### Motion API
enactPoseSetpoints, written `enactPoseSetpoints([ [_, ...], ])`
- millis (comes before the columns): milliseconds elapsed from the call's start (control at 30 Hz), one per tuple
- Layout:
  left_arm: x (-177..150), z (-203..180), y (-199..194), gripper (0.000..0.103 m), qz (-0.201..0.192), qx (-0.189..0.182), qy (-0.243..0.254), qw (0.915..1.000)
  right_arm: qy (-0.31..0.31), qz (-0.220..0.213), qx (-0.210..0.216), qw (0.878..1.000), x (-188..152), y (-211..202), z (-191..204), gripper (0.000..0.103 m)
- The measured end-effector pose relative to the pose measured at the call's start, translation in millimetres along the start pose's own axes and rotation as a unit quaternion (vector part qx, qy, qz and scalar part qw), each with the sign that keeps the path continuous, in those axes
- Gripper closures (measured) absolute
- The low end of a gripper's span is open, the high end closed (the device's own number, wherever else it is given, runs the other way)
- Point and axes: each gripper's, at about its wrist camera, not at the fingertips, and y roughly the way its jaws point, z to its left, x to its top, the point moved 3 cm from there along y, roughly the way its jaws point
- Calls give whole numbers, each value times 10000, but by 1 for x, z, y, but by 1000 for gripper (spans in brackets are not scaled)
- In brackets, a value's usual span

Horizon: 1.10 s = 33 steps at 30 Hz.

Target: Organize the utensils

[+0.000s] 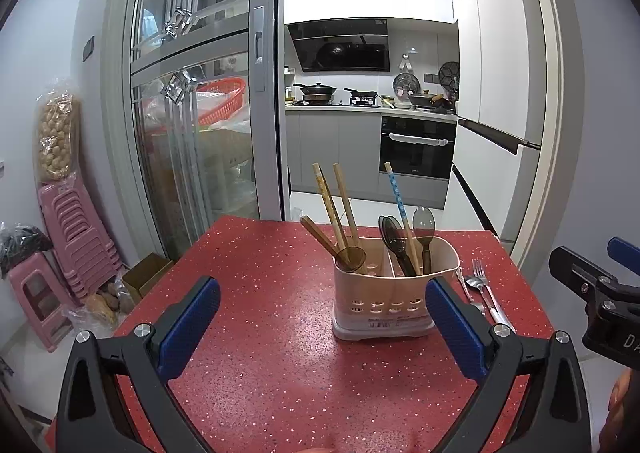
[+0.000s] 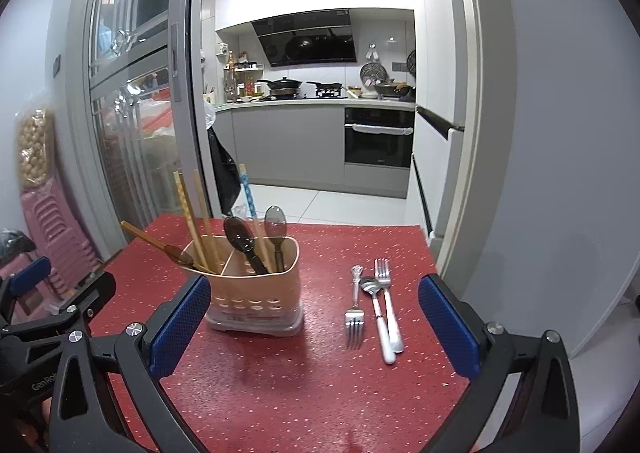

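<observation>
On the red table [image 2: 320, 393] stands a pink utensil caddy [image 2: 256, 305] holding chopsticks [image 2: 192, 221] and dark plastic spoons [image 2: 240, 237]. Just right of it lie two forks [image 2: 354, 323] and what looks like a metal spoon [image 2: 376, 313]. Both the left gripper [image 1: 322, 327] and right gripper [image 2: 314, 327] hover with jaws wide, holding nothing.

the utensil holder [image 2: 256, 293] looks like smooth matt pink plastic, and the chopsticks [image 2: 192, 213] in it look like plain wood. the forks [image 2: 354, 313] are shiny metal, lying on a glossy red speckled table [image 2: 320, 393].
</observation>
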Motion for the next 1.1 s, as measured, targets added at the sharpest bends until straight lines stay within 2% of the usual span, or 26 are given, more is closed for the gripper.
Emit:
enactPoseSetpoints([
  [1100,0,-2,-1,0,-4,4,17,10000,84,-46,17,10000,2,-3,-4,0],
])
